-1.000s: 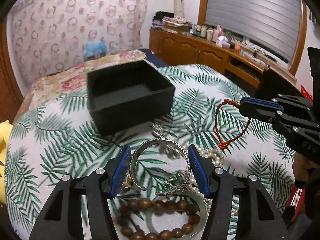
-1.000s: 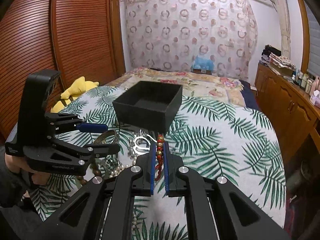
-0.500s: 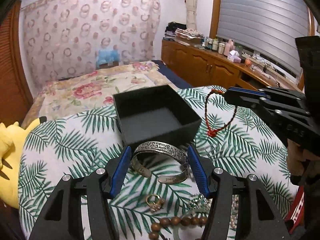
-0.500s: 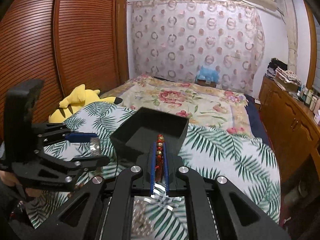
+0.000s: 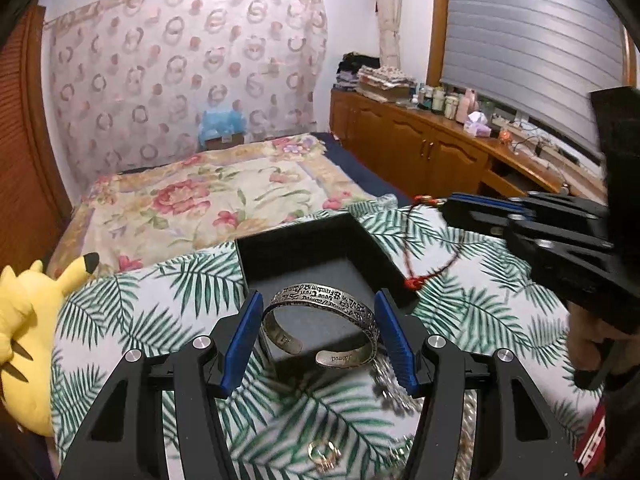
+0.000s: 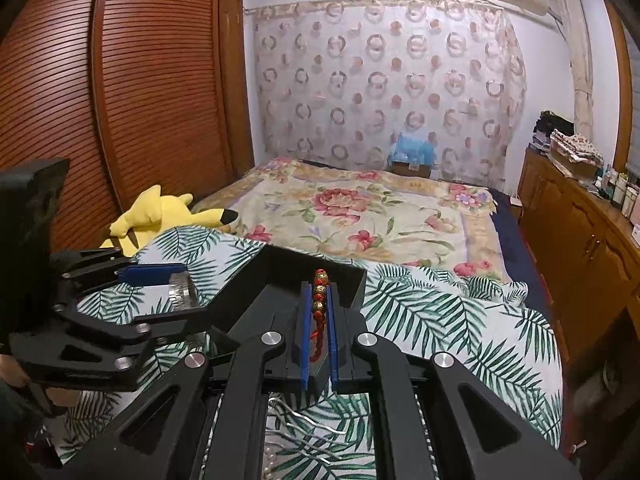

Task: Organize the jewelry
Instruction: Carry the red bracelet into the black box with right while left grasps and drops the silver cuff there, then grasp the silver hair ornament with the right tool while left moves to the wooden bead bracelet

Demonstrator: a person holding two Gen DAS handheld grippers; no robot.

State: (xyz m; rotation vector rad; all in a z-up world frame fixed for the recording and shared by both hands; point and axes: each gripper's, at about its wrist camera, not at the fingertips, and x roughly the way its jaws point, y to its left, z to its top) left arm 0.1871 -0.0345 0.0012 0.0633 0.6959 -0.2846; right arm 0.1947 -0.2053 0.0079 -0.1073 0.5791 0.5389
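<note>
Looking over the palm-leaf bedspread [image 5: 472, 320], I see the square black box [image 5: 308, 256]; my left gripper [image 5: 320, 332] clamps the engraved silver cuff bangle [image 5: 320, 324] above its near edge, my right gripper [image 6: 319, 316] pinches the red beaded cord bracelet [image 6: 319, 300].

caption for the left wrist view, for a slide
Left gripper carries a silver cuff bracelet toward the open black box.
</note>
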